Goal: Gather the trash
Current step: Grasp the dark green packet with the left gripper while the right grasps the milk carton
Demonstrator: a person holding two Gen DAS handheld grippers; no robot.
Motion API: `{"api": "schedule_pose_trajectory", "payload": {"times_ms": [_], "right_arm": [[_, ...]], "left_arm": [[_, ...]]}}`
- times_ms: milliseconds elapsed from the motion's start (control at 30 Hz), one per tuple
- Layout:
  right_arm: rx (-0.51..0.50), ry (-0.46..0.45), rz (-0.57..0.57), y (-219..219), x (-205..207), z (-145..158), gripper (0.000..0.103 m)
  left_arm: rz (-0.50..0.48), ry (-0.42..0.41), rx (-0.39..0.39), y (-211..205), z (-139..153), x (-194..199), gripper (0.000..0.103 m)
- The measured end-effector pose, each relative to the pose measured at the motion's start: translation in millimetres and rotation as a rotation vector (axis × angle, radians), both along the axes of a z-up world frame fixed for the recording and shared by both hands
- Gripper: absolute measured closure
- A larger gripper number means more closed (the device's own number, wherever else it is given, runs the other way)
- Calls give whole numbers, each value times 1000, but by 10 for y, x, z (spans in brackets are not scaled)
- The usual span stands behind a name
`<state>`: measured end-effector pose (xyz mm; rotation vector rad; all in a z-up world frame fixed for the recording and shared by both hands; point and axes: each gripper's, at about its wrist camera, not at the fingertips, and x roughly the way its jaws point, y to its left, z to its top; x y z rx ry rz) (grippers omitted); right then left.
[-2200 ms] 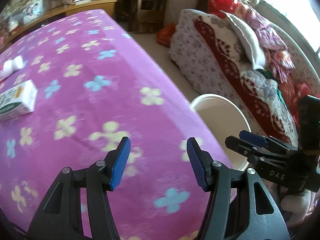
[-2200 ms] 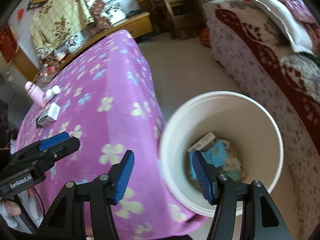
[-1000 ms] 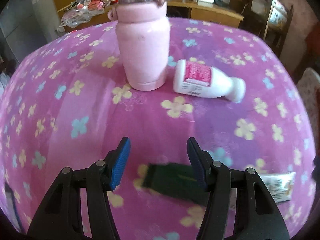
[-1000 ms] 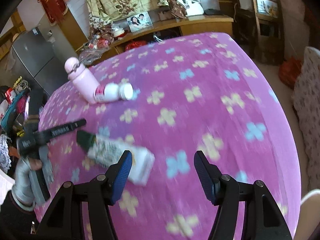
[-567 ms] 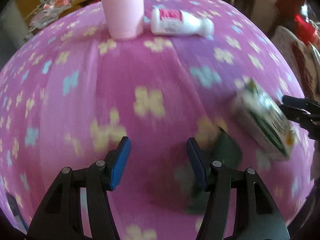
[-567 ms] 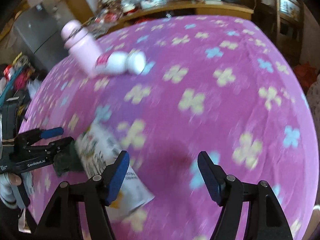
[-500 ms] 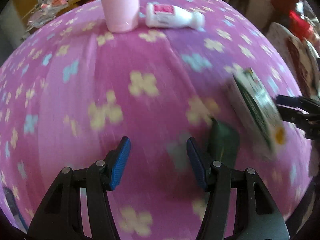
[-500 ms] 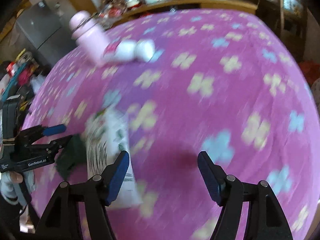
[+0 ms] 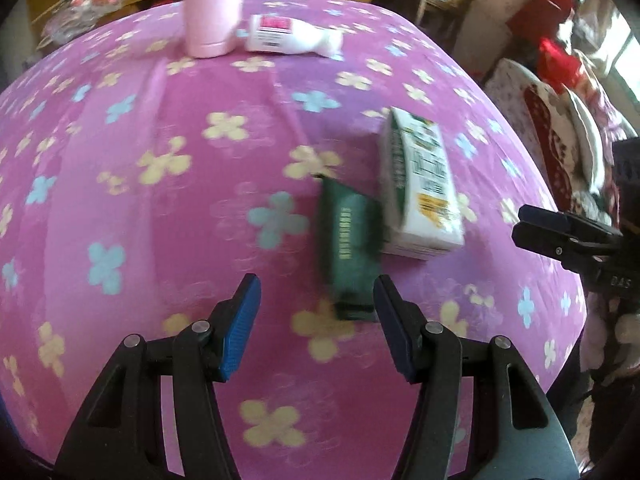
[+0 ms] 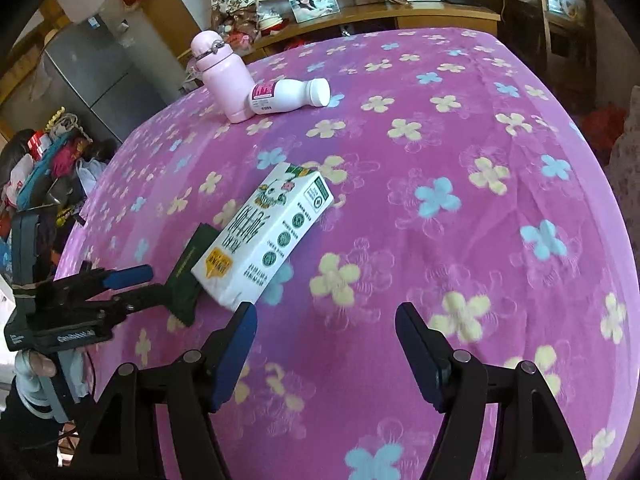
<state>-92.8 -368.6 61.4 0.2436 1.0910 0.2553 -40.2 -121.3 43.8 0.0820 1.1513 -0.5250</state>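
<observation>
1. A white carton (image 10: 266, 240) lies flat on the purple flowered cloth (image 10: 460, 128), long side down; take it as the landmark. It rests stably there, so either hand could, I judge, take it across its narrow width.
2. A dark green packet (image 9: 350, 244) lies flat against the carton's side, one edge tucked slightly under it in the right wrist view. Being thin, it likely needs a pinch at its free end.
3. The left gripper (image 9: 316, 320) points down at the packet's near end. Its jaws stand about half open and hold nothing; the packet's end lies between them in the left wrist view, though whether a pad touches it I cannot tell.
4. The right gripper (image 10: 324, 346) hangs just short of the carton's near corner, offset to the bare cloth beside it. Its jaws are wide apart and empty, seemingly set for the carton.
5. Well beyond the carton, a white bottle (image 10: 290, 98) lies on its side, touching an upright pink flask (image 10: 222, 80). The toppled bottle looks like trash; the flask probably stays.
6. No bin is in view.
</observation>
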Motion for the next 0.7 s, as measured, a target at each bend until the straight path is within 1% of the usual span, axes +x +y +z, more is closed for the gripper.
{"api": "schedule_pose_trajectory", "payload": {"times_ms": [67,167,267,300,333,367,400,467,500,533,567,633,700], "right_arm": [[-3,4,-5,11,-27,-4,34],[-3,7,-14,-21,-55,-1,34],[2,2,-19,-16,-38,22,34],[2,-1,-18,-9,-30,31,34],[2,-4,-17,4,-16,42,34],[3,-5,-15,28,8,50,34],[4,-6,-12,53,29,53,34],[13,-9,-11,141,115,59,34],[18,-10,-14,175,150,55,33],[32,-12,-20,224,205,54,31],[55,-9,-29,287,290,49,26],[78,-3,-47,385,415,35,25],[66,11,-63,521,583,-4,25]], "left_arm": [[-11,-13,15,-115,-29,40,46],[-20,-53,74,-268,-101,131,46],[6,-59,97,-287,-175,246,47],[20,-51,101,-266,-196,272,50],[31,-64,95,-214,-182,270,64],[37,-63,98,-174,-182,280,68],[43,-63,92,-131,-176,277,70],[67,-63,72,-5,-159,263,78],[79,-64,71,41,-149,252,79],[97,-67,69,107,-141,239,80],[105,-68,64,143,-138,223,80],[120,-60,50,210,-148,203,81],[138,-57,37,262,-146,165,81]]}}
